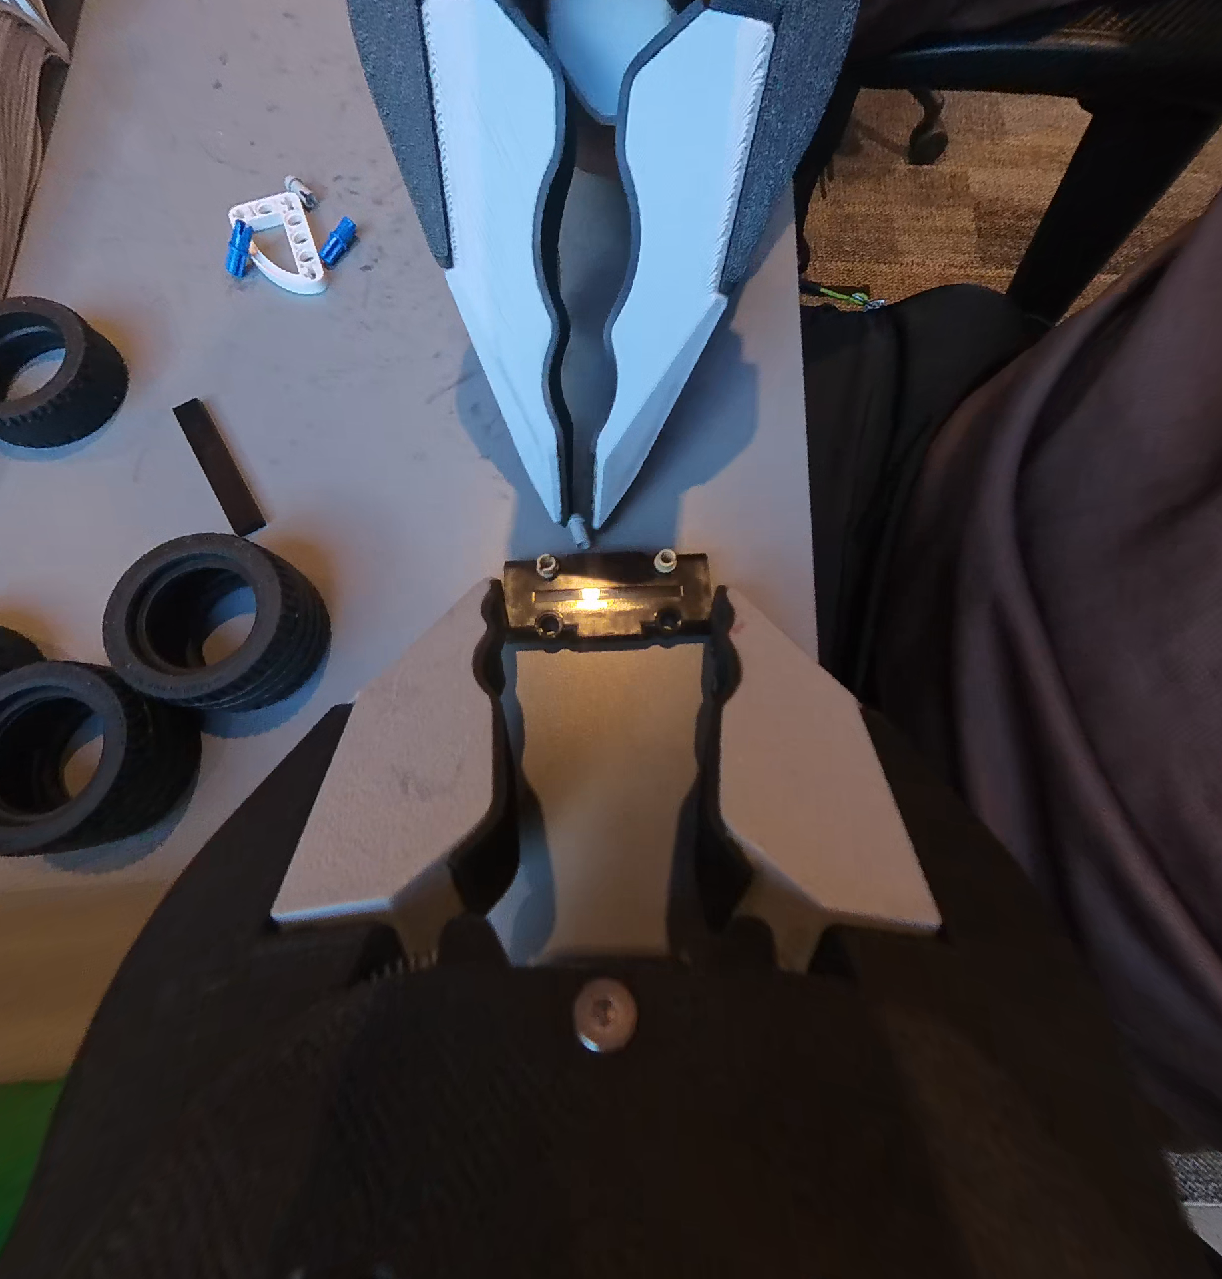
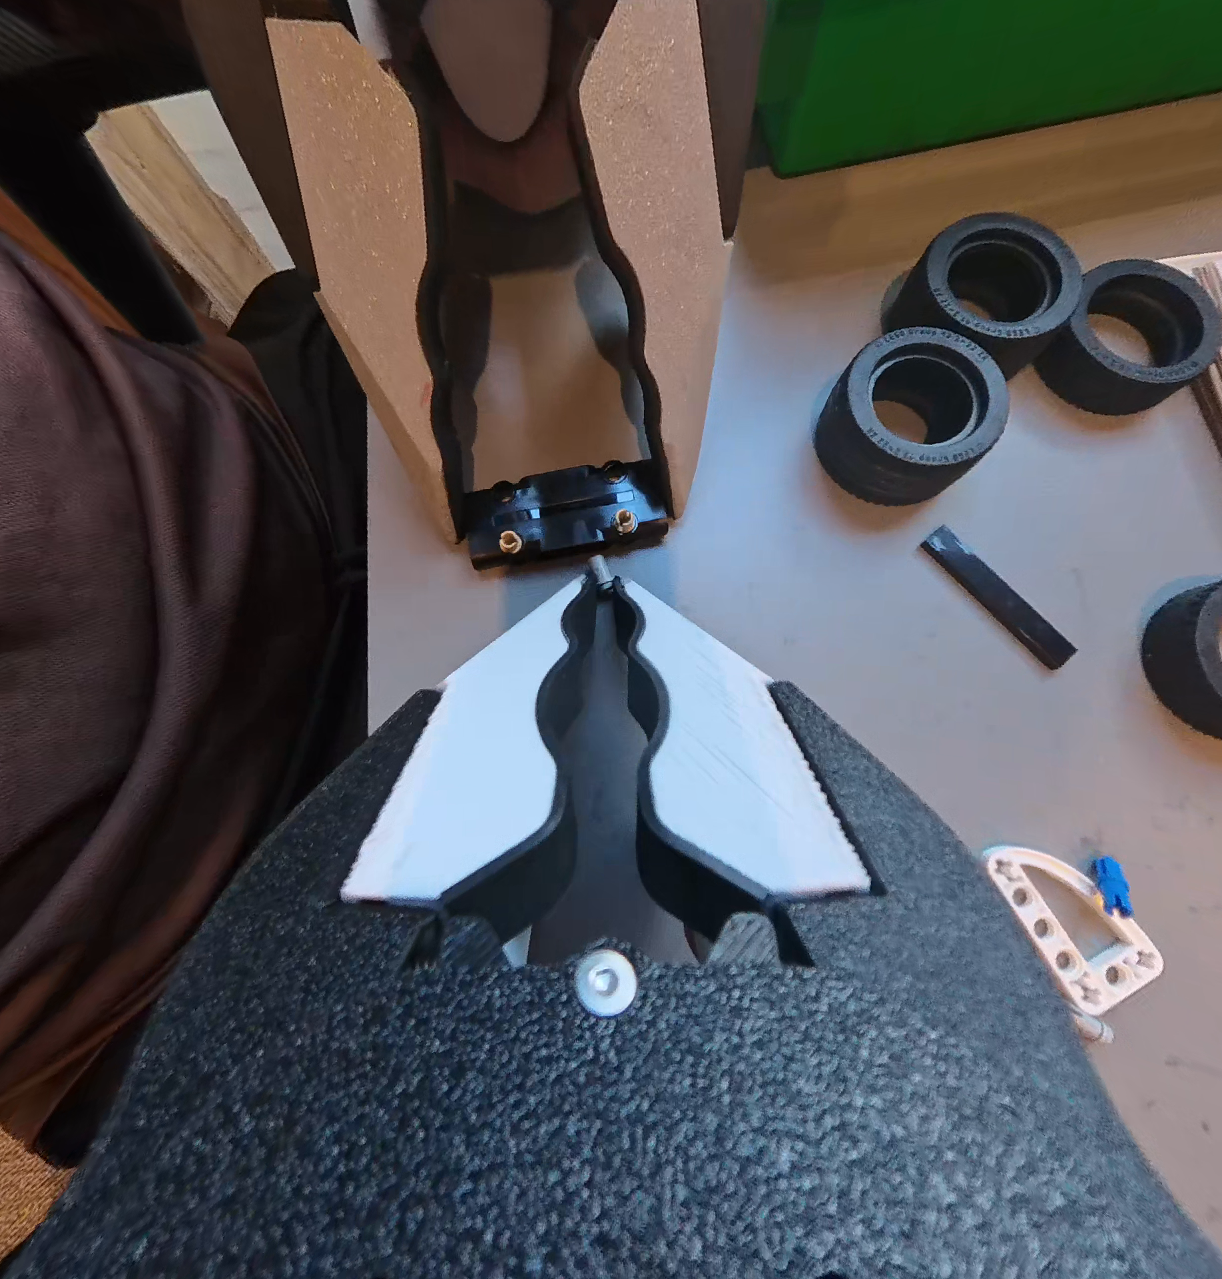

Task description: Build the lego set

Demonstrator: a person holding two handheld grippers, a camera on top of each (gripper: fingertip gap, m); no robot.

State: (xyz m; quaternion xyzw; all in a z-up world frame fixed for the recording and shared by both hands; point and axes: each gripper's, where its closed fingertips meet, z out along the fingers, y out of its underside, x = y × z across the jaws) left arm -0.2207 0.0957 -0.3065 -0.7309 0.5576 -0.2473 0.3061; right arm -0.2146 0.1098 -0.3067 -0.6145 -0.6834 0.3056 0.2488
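My left gripper (image 1: 604,609) is shut on a black Lego block (image 1: 604,599) with two tan pins on its far side, held near the table's right edge. The block also shows in the right wrist view (image 2: 566,520). My right gripper (image 2: 602,580), with white fingers (image 1: 518,291), faces it and is shut on a small grey pin (image 2: 597,566). The pin's tip (image 1: 580,536) points at the block's middle and sits just short of it.
Several black tyres (image 1: 213,623) lie at the left. A black flat strip (image 1: 219,465) lies beside them. A white curved beam (image 1: 286,239) with blue pins (image 1: 238,249) and a small grey pin lies farther back. A person's dark clothing (image 1: 1078,623) borders the table (image 1: 317,360). A green box (image 2: 1009,76) stands behind. The grippers are tip to tip, or close to it.
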